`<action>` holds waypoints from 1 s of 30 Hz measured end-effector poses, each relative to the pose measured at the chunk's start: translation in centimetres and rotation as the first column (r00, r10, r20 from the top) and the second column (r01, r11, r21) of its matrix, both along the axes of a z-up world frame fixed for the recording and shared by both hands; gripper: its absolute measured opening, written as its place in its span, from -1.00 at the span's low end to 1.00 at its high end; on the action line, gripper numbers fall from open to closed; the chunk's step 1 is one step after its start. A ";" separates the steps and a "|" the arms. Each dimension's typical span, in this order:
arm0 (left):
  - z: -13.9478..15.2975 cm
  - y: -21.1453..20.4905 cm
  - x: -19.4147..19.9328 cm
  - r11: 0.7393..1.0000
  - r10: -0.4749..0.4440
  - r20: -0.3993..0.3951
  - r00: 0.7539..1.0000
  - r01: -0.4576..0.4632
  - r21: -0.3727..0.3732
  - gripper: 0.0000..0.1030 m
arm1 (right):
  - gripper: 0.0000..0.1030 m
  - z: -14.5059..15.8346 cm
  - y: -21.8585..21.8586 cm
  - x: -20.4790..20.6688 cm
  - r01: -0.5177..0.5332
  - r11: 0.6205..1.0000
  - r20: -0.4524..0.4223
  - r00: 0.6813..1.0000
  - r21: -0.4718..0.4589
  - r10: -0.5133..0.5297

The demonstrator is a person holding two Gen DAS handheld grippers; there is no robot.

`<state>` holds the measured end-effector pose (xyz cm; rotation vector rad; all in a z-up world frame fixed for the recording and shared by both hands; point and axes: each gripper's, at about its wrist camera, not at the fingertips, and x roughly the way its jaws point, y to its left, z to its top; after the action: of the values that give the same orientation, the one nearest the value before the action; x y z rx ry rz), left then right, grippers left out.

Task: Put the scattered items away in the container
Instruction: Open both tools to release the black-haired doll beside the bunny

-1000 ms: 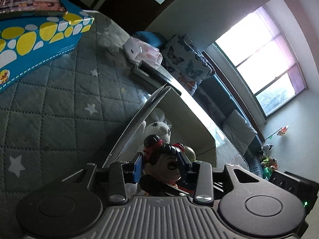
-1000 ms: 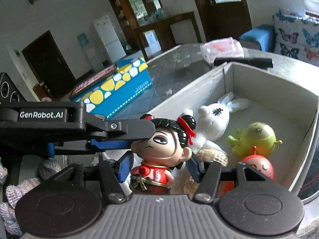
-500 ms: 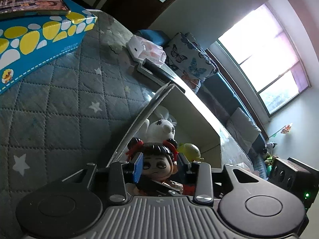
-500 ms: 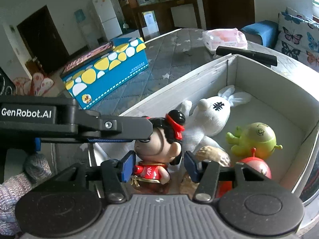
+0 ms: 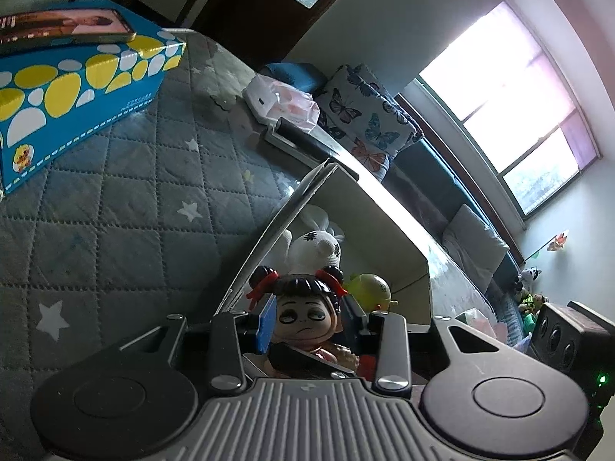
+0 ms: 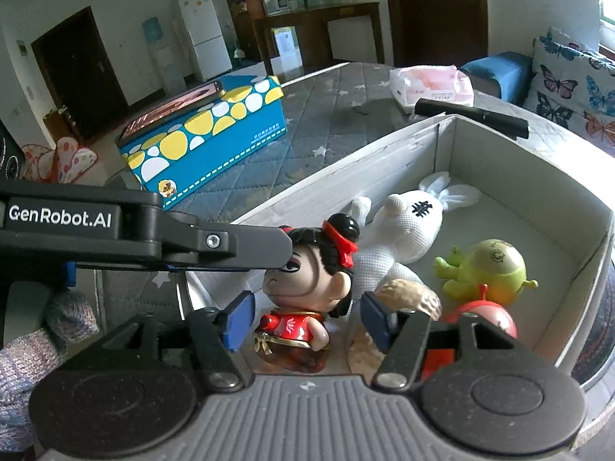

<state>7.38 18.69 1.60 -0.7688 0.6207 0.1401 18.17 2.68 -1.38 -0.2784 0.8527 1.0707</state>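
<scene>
The left gripper (image 5: 307, 322) pinches the upright doll (image 6: 307, 280) by the head over the box (image 6: 384, 153), near end; the right gripper (image 6: 305, 324) jaws are spread beside its body.

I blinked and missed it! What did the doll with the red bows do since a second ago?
The doll went down into the white box, carried by the left gripper, which still clamps its head. The right gripper stayed open around its body. The white bunny and green toy stayed put.

Red-dressed, black-haired doll (image 6: 307, 292) stands upright inside white box (image 6: 511, 153).
</scene>
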 end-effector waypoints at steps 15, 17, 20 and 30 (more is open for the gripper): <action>1.6 -2.2 -1.8 0.995 -0.022 0.024 0.999 0.019 0.093 -0.25 | 0.61 2.1 -3.7 -2.2 0.071 0.993 0.064 0.995 0.097 -0.077; 1.9 -2.7 -2.1 0.994 -0.028 0.027 0.999 0.025 0.107 -0.25 | 0.67 2.5 -4.4 -2.7 0.079 0.991 0.077 0.993 0.111 -0.088; 2.3 -3.5 -2.7 0.989 -0.041 0.032 0.999 0.036 0.143 -0.25 | 0.71 3.1 -5.5 -3.4 0.089 0.988 0.095 0.990 0.128 -0.101; 3.1 -5.4 -5.4 0.969 -0.080 0.021 0.997 0.073 0.236 -0.25 | 0.98 4.5 -9.0 -6.3 0.138 0.973 0.143 0.976 0.184 -0.165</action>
<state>1.95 13.32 4.66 -0.5167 0.5922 0.1284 11.86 -6.29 3.08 -0.1465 0.6245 0.9593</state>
